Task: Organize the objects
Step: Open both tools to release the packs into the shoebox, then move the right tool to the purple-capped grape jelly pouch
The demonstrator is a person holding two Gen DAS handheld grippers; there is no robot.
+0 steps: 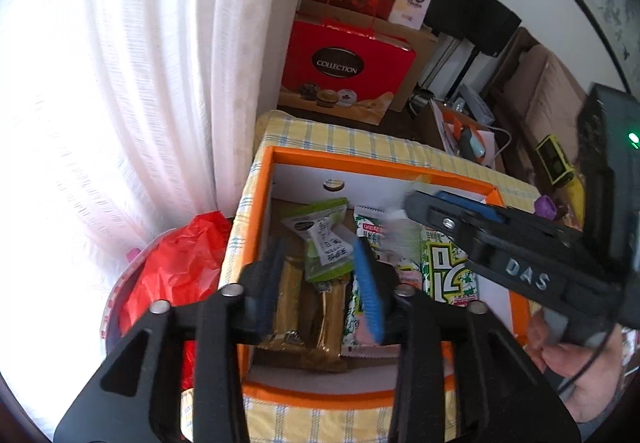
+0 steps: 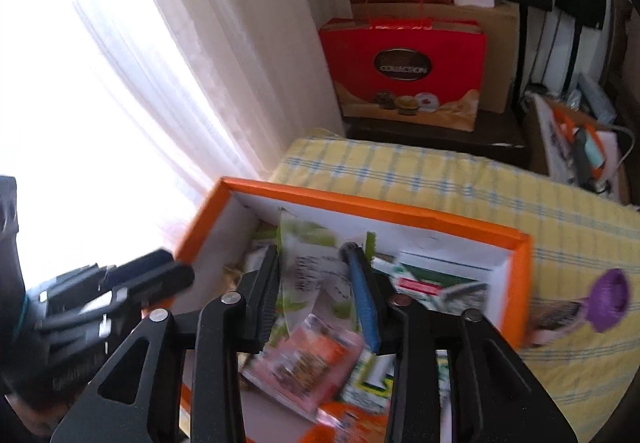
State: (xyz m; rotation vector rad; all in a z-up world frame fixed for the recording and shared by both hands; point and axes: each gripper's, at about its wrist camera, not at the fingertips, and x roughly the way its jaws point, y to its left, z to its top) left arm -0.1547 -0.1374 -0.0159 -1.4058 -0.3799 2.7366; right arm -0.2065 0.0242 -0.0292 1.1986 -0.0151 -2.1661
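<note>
Snack packets (image 1: 328, 243) lying in orange box (image 1: 380, 165) on checked cloth (image 1: 360, 141): light, crinkly, slippery; best pinched at sealed edges. Left gripper (image 1: 320, 283) and right gripper (image 2: 316, 295) part-open, gripping nothing.
</note>
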